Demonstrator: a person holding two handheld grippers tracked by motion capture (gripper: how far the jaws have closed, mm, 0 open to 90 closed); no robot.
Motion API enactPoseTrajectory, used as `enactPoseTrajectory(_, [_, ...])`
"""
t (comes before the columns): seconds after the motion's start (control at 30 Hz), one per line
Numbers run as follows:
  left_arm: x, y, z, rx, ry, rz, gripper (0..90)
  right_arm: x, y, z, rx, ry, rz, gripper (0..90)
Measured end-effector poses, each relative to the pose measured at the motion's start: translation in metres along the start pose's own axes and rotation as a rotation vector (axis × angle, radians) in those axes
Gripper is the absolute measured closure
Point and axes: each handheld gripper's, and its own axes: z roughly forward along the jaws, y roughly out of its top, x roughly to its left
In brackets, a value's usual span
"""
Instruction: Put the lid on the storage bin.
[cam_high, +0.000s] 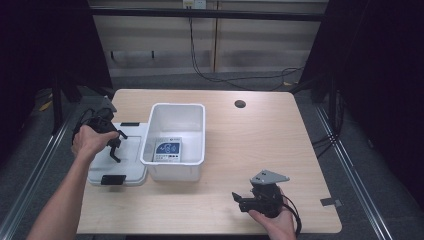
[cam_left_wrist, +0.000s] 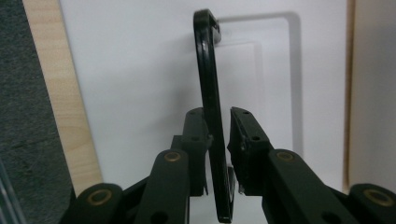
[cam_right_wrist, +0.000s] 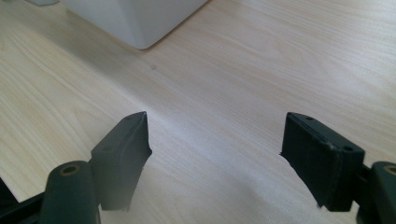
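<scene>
Left hand-held gripper (cam_left_wrist: 218, 140) over white lid (cam_left_wrist: 140, 70), its black latch (cam_left_wrist: 208, 93) between nearly closed jaws; right hand-held gripper (cam_right_wrist: 215, 158) released

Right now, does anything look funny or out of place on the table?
The lid is off the white bin, lying flat beside it. The left gripper straddles a thin black latch on it. Nothing looks spilled or broken.

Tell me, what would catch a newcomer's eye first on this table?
Probably the white bin in the middle of the wooden table, with a printed card lying on its bottom. To its left lies a white lid, where the left gripper has its jaws around a thin black clip. The right gripper sits open near the table's front edge.
</scene>
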Motion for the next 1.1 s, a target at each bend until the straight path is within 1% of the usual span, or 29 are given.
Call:
enactPoseTrajectory(0.03, [0.0,0.001,0.0,0.007,0.0,-0.003,77.6,0.0,0.0,0.0,0.0,0.0,0.0,22.9])
enactPoseTrajectory(0.07, [0.0,0.001,0.0,0.018,0.005,0.003,77.6,0.0,0.0,0.0,0.0,-0.001,0.0,22.9])
enactPoseTrajectory(0.1, [0.0,0.002,0.0,0.026,-0.002,0.008,77.9,0.0,0.0,0.0,0.0,0.0,0.0,22.9])
enactPoseTrajectory(0.17, [0.0,0.002,0.0,0.032,0.006,0.008,80.1,0.0,0.0,0.0,0.001,0.0,0.0,22.9])
enactPoseTrajectory(0.23, [0.0,0.002,0.001,0.026,0.004,-0.006,81.0,0.0,0.0,0.0,0.003,0.001,-0.001,22.8])
enactPoseTrajectory(0.27, [0.0,0.002,0.0,0.021,-0.001,-0.023,81.2,0.0,0.0,0.0,0.003,0.001,-0.002,22.8])
enactPoseTrajectory(0.3, [0.0,0.002,0.0,0.018,0.002,-0.026,82.6,0.0,0.0,0.0,0.003,0.002,-0.004,22.8])
enactPoseTrajectory(0.37, [-0.002,0.002,0.0,0.017,-0.005,-0.034,83.3,0.001,0.0,0.0,0.005,0.002,-0.002,22.8])
enactPoseTrajectory(0.43, [-0.004,0.003,-0.001,0.03,0.011,-0.015,83.7,0.0,0.0,0.001,0.006,0.001,-0.001,22.7])
enactPoseTrajectory(0.47, [-0.006,0.003,-0.001,0.03,0.023,-0.016,84.6,0.0,0.0,0.001,0.006,0.0,-0.002,22.7])
enactPoseTrajectory(0.5, [-0.006,0.003,-0.001,0.03,0.024,-0.016,84.6,0.0,0.0,0.001,0.006,0.0,-0.002,22.7])
enactPoseTrajectory(0.6, [-0.009,0.004,-0.002,0.048,0.031,0.002,84.8,0.001,0.0,0.001,0.008,0.001,-0.002,22.7])
enactPoseTrajectory(0.7, [-0.01,0.003,-0.003,0.054,0.033,0.001,84.8,0.001,0.0,0.001,0.008,0.001,-0.002,22.7])
enactPoseTrajectory(0.77, [-0.011,0.003,-0.006,0.049,0.042,-0.004,84.8,0.001,0.0,0.001,0.008,0.001,-0.003,22.7])
enactPoseTrajectory(0.87, [-0.013,0.003,-0.01,0.045,0.047,0.003,84.8,0.001,0.0,0.001,0.009,0.002,-0.003,22.7])
enactPoseTrajectory(0.97, [-0.014,0.002,-0.018,0.056,0.049,0.012,84.8,0.001,0.0,0.002,0.011,0.003,-0.005,22.6])
enactPoseTrajectory(1.0, [-0.014,0.002,-0.021,0.05,0.052,0.001,84.9,0.001,0.0,0.002,0.011,0.004,-0.003,22.6])
enactPoseTrajectory(1.1, [-0.013,0.001,-0.028,0.048,0.062,0.003,84.9,0.001,0.0,0.002,0.009,0.004,-0.006,22.6])
